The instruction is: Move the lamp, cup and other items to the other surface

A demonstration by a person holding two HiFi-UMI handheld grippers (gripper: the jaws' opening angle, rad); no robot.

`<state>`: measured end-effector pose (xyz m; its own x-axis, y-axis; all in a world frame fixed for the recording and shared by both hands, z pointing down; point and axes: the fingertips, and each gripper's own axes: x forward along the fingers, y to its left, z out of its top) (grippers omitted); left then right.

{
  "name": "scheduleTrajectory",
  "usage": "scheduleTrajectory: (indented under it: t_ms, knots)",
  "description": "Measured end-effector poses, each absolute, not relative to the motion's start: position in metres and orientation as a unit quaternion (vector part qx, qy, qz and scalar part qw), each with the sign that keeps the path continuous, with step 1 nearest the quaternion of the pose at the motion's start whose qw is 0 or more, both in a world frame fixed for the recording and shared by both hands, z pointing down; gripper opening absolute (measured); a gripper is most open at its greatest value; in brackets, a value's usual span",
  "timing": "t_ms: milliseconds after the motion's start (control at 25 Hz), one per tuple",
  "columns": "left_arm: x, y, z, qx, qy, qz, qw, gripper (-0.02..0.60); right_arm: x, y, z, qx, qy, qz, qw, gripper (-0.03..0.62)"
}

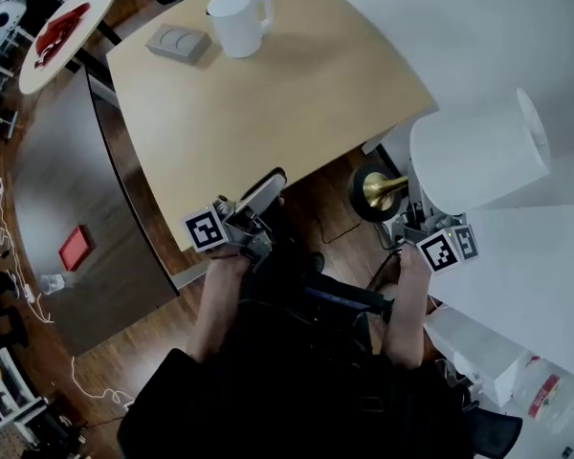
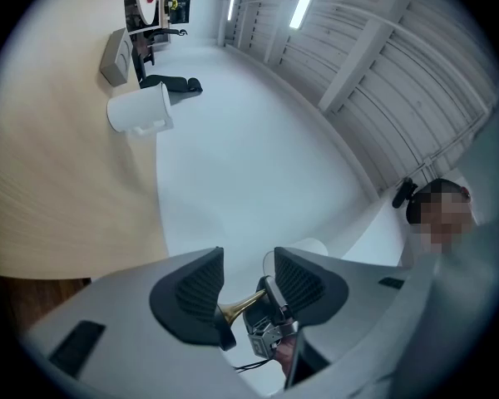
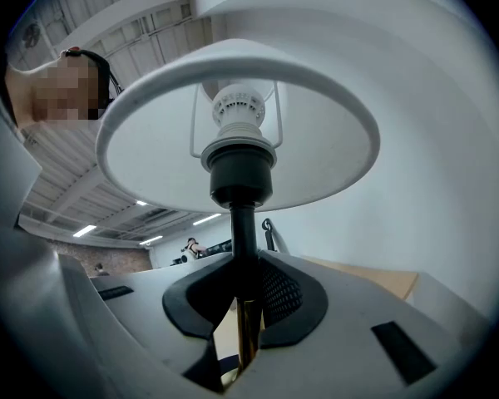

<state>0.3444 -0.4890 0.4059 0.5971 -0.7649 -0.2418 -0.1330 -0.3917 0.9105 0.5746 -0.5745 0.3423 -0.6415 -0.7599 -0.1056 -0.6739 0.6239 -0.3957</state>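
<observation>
My right gripper (image 1: 410, 220) (image 3: 243, 306) is shut on the thin stem (image 3: 242, 238) of the lamp, just below its black socket. The white shade (image 1: 478, 151) (image 3: 237, 131) spreads above the jaws, and the brass stem (image 1: 387, 189) and black base (image 1: 367, 195) hang over the wood floor between the two tables. The left gripper (image 1: 263, 194) (image 2: 248, 281) is open and holds nothing, at the near edge of the wooden table (image 1: 297, 113). Far back on that table stand a white cup (image 1: 239, 22) (image 2: 141, 110) and a grey box (image 1: 177, 43) (image 2: 115, 56).
A white surface (image 1: 545, 275) lies to the right under the shade. A round table with a red item (image 1: 62, 32) is at the far left. A red object (image 1: 75, 247) and cables lie on the floor. A white box (image 1: 478, 352) and a bottle (image 1: 545, 390) sit at the lower right.
</observation>
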Motion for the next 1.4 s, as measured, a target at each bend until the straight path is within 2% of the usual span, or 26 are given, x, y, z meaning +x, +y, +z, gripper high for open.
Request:
scheduleTrajectory:
  t_ms: [360, 720, 1400]
  knots:
    - [0.270, -0.566, 0.408, 0.759, -0.292, -0.359, 0.459, 0.216, 0.500, -0.659, 0.325, -0.402, 0.899, -0.130, 0.117, 0.063]
    - [0.214, -0.580, 0.404, 0.749, -0.295, -0.384, 0.453, 0.216, 0.448, -0.695, 0.327, -0.408, 0.900, -0.115, 0.101, 0.063]
    - [0.162, -0.587, 0.430, 0.706, -0.343, -0.416, 0.460, 0.216, 0.354, -0.754, 0.378, -0.345, 0.930, -0.116, 0.046, 0.061]
